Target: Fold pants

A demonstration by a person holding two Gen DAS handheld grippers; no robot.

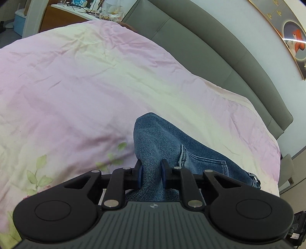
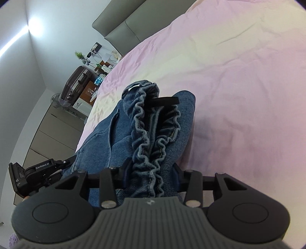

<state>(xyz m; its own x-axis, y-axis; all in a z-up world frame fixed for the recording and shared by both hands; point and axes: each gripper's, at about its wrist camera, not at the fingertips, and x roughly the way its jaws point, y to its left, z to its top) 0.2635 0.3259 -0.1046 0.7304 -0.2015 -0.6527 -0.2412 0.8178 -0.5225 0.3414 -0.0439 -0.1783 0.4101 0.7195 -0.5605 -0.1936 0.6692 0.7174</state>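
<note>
The blue denim pants (image 1: 162, 141) hang bunched over the pink bed cover (image 1: 76, 80). My left gripper (image 1: 151, 175) is shut on a fold of the denim, which rises in a hump ahead of its fingers, with a pocket seam to the right. My right gripper (image 2: 151, 175) is shut on the pants (image 2: 122, 130) at the ruffled elastic waistband (image 2: 151, 130), which runs up from the jaws. A black strip (image 2: 164, 101) sticks out of the waist opening. The left gripper's body (image 2: 34, 176) shows low at the left in the right wrist view.
A grey padded headboard (image 1: 220, 53) runs along the far side of the bed. A cluttered bedside table (image 1: 89, 9) stands beyond the bed. A dark suitcase (image 2: 76, 84) and grey cabinets (image 2: 55, 132) stand by the wall.
</note>
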